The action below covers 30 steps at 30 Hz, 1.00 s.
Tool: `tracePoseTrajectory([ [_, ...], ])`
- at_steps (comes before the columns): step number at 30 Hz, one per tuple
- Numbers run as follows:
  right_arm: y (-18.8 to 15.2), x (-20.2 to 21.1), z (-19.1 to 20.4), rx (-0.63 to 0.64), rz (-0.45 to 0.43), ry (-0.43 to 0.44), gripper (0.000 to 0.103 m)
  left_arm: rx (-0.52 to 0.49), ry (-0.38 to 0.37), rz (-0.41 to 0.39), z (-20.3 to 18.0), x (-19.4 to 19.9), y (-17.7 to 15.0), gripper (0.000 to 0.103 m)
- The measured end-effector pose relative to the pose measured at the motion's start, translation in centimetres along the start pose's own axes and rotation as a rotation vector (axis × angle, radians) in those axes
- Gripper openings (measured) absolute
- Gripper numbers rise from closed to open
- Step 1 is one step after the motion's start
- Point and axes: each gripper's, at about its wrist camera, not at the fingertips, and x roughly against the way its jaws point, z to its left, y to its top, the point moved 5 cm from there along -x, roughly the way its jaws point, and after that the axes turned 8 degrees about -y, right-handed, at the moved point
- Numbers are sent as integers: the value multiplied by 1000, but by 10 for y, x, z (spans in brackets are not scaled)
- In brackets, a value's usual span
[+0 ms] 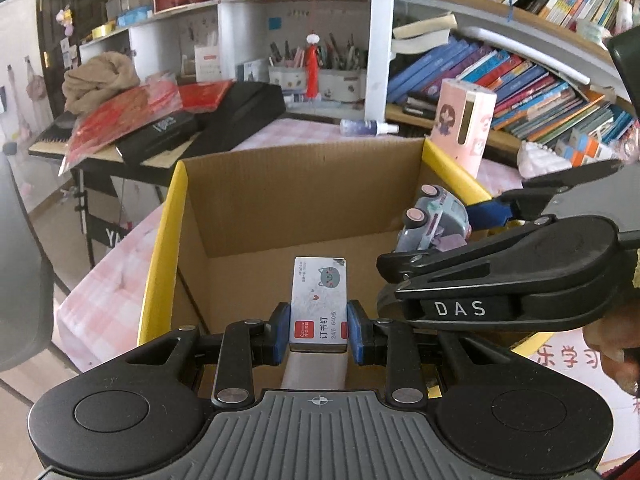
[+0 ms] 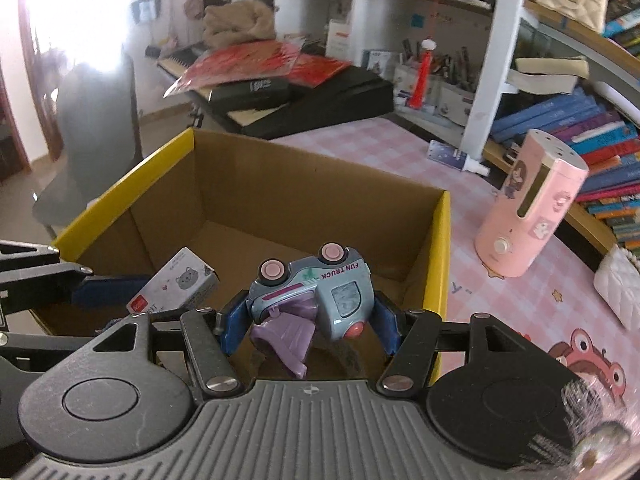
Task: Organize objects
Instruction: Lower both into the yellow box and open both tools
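My left gripper (image 1: 319,330) is shut on a small white staple box (image 1: 319,304) with a grey cat print and holds it over the open cardboard box (image 1: 280,200). My right gripper (image 2: 308,324) is shut on a blue toy truck (image 2: 316,286) with pink wheels and a purple part, turned on its side, also over the cardboard box (image 2: 320,200). The truck (image 1: 434,220) and the right gripper show at the right of the left wrist view. The staple box (image 2: 176,284) shows at the left of the right wrist view. The box floor looks bare.
The box has yellow rims (image 2: 442,248) and stands on a pink checked tablecloth (image 2: 520,304). A pink cartoon-printed cylinder appliance (image 2: 528,208) stands right of the box. A small bottle (image 2: 456,158) lies behind it. A keyboard with black cases and red packets (image 2: 280,80) and bookshelves (image 1: 520,80) lie beyond.
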Motion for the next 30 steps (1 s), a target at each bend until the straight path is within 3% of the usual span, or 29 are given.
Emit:
tracePoseTrajectory([
  [6,-3,-14,1,26,38,6,61,13,10,35,1,-9,-3,28],
  [20,-1,-21,6,84,48,21,61,41,19,23,3,-7,-5,32],
  [27,0,-20,6,79,49,20,61,62,15,-22,6,6,-6,49],
  [30,0,-18,3,48,40,20,61,57,11,-47,4,13,-5,51],
])
